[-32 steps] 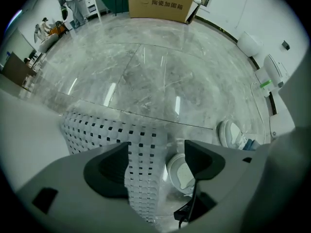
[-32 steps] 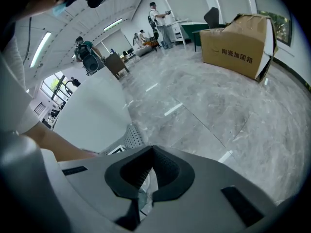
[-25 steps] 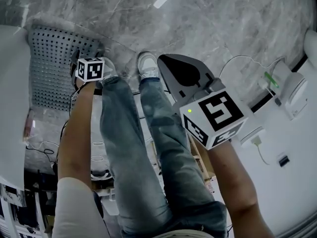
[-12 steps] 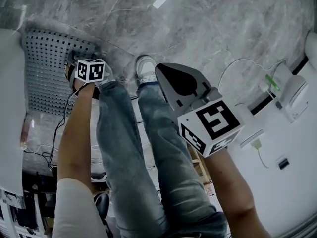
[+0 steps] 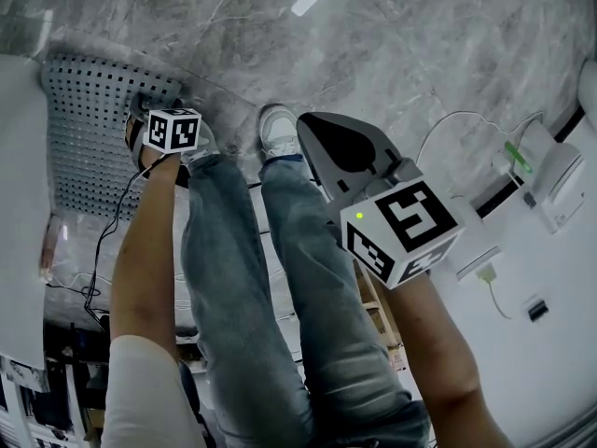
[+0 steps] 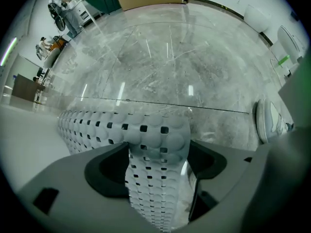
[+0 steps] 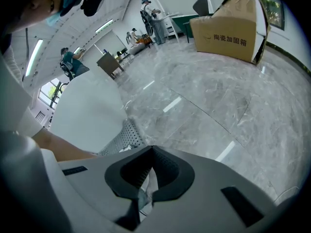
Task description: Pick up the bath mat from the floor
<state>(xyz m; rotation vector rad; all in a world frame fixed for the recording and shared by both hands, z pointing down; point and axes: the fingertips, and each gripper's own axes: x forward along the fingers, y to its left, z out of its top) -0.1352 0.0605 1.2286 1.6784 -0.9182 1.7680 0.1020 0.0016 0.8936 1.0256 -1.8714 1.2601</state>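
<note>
Straddling an edge of the bath mat (image 6: 97,125), my left gripper (image 6: 158,145) has just been opening; its jaws are wide and not pinching. The mat runs off frame-left. My right gripper (image 7: 151,149) hangs shut, empty and farther away.

Blue jeans (image 5: 280,278), white sneakers (image 5: 278,129), white sleeve (image 5: 140,390), grey left tongs (image 6: 158,174) and right tongs (image 7: 146,178), black-and-white cubes (image 5: 403,231).

Cool even indoor light, ceiling-strip glare streaks on glossy marble floor (image 6: 170,57), heavy fisheye bending, dark vignetted corners
</note>
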